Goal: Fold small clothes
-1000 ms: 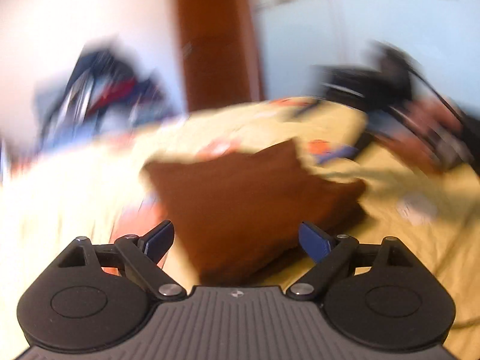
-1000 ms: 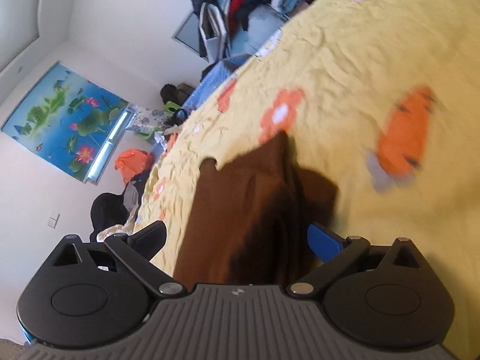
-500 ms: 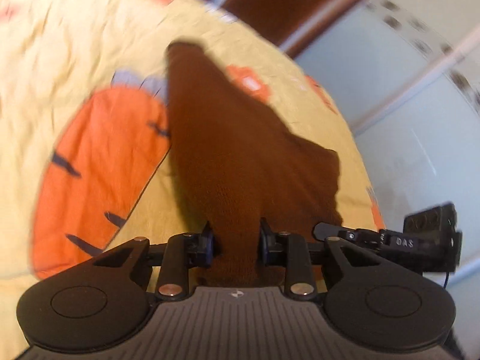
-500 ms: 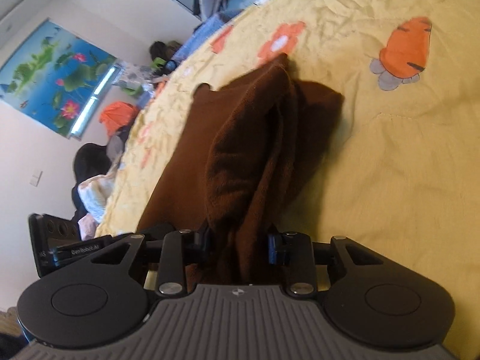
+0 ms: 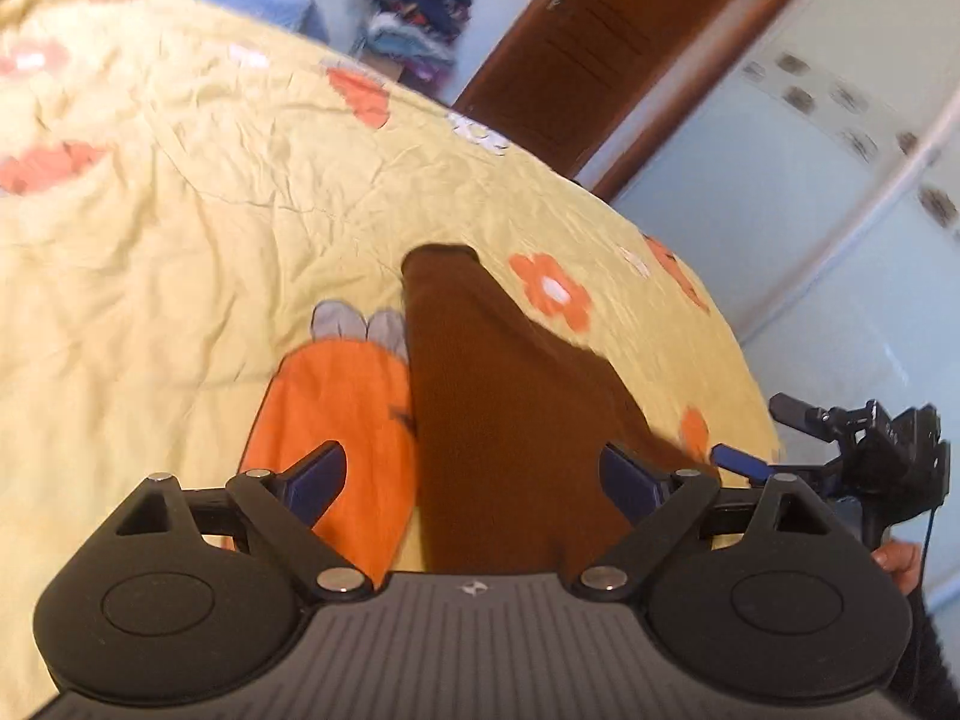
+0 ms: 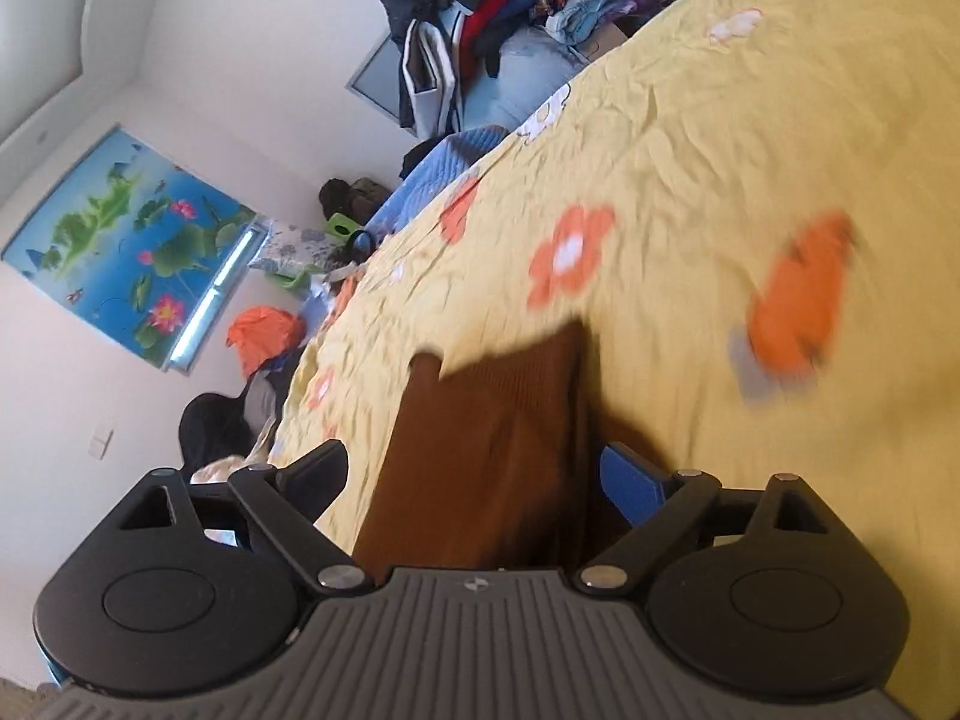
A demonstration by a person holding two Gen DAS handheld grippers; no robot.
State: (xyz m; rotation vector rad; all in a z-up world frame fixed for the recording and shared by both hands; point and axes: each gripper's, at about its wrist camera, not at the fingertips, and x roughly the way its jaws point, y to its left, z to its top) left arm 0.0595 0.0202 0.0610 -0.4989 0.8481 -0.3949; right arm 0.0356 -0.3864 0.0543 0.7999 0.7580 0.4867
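A brown garment lies on the yellow bedspread.

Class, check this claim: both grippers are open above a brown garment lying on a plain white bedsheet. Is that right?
One detail is wrong. The left gripper and right gripper are open over the brown garment, but the bedsheet is yellow with orange flower and carrot prints, not plain white. Both wrist views show it.
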